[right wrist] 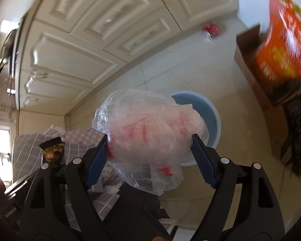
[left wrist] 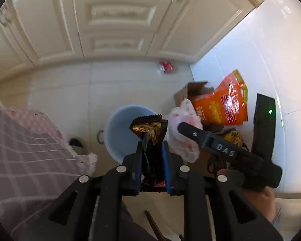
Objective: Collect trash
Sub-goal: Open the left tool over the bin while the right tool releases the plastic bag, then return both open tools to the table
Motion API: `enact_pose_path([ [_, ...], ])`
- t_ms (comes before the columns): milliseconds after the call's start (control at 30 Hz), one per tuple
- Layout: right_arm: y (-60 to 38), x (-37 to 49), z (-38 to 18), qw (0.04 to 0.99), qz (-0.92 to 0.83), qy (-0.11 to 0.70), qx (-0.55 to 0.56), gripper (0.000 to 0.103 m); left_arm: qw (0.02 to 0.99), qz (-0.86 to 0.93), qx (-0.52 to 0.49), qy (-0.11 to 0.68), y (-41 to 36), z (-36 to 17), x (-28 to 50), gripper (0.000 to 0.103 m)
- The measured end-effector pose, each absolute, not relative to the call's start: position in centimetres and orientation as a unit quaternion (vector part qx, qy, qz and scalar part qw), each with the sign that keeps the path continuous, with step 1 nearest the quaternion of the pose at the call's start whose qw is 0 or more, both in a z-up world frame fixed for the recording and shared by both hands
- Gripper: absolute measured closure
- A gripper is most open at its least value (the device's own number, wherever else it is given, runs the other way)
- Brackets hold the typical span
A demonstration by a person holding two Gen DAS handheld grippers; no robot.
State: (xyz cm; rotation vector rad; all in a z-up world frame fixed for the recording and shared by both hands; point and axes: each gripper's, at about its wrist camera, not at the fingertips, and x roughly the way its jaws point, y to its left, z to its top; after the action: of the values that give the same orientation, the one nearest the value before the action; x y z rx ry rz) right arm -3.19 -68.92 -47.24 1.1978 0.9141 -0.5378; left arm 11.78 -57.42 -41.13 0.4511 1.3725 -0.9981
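Trash is what both claws carry here: on the left of the scene, past the person's checked pink clothing (left wrist: 30,140), the left gripper (left wrist: 152,152) is closed tight on a black snack wrapper (left wrist: 148,128), held above the pale blue bin (left wrist: 118,128) on the floor tiles; just right of it the right gripper (right wrist: 150,152) stands fairly wide yet pinches a crumpled clear plastic bag (right wrist: 148,128) between its blue pads (right wrist: 202,158). Further right, a cardboard box (left wrist: 187,92) with an orange packet (left wrist: 224,104) sits by the wall, and a red wrapper (left wrist: 166,66) lies far off by the cabinets. Judging from this, the light bag could drift past the bin's rim if released too high
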Motion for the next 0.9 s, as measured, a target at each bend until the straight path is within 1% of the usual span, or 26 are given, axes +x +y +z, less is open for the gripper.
enact_pose_path([
  [67,-69.2,-3.1,-48.2,0.686,-0.24,0.407,0.553,0.024,0.629,-0.429,0.214,0.612,-59.0,-42.9,12.0,0.084],
  [100,-69.4,-3.0,-49.0,0.677,-0.243,0.405,0.565,0.023,0.622,-0.426,0.219,0.619,-59.5,-43.8,12.2,0.081],
  [133,-69.6,-2.9,-49.5,0.67,-0.246,0.403,0.573,0.022,0.618,-0.423,0.222,0.624,-59.8,-44.4,12.6,0.081],
  [167,-69.8,-2.9,-49.8,0.665,-0.247,0.4,0.58,0.019,0.616,-0.418,0.228,0.628,-60.0,-45.0,12.7,0.075],
  [200,-69.9,-3.0,-50.3,0.658,-0.249,0.397,0.589,0.015,0.615,-0.41,0.233,0.631,-60.2,-45.5,12.9,0.056],
  [233,-70.2,-2.9,-50.6,0.655,-0.25,0.396,0.594,0.008,0.618,-0.408,0.232,0.631,-60.1,-45.5,13.1,0.045],
  [267,-70.2,-3.0,-50.8,0.652,-0.253,0.395,0.596,0.006,0.625,-0.403,0.227,0.629,-59.8,-45.4,13.3,0.028],
  [300,-70.4,-3.1,-51.0,0.65,-0.257,0.396,0.596,0.006,0.632,-0.401,0.223,0.625,-59.7,-45.2,13.4,0.024],
  [400,-70.5,-3.2,-51.3,0.646,-0.258,0.395,0.6,0.006,0.635,-0.397,0.22,0.625,-59.5,-45.4,13.9,0.021],
  [533,-70.2,-3.6,-50.7,0.65,-0.266,0.395,0.592,0.006,0.644,-0.394,0.216,0.619,-59.0,-44.6,14.1,0.021],
  [767,-69.5,-4.6,-47.7,0.667,-0.272,0.382,0.579,0.006,0.675,-0.415,0.212,0.571,-58.3,-40.0,12.8,0.016],
  [800,-69.3,-4.8,-46.8,0.672,-0.273,0.379,0.575,0.006,0.68,-0.417,0.212,0.565,-58.0,-39.2,12.6,0.014],
  [900,-68.5,-5.0,-44.0,0.691,-0.273,0.369,0.558,0.006,0.695,-0.423,0.207,0.543,-57.0,-36.9,12.1,0.013],
])
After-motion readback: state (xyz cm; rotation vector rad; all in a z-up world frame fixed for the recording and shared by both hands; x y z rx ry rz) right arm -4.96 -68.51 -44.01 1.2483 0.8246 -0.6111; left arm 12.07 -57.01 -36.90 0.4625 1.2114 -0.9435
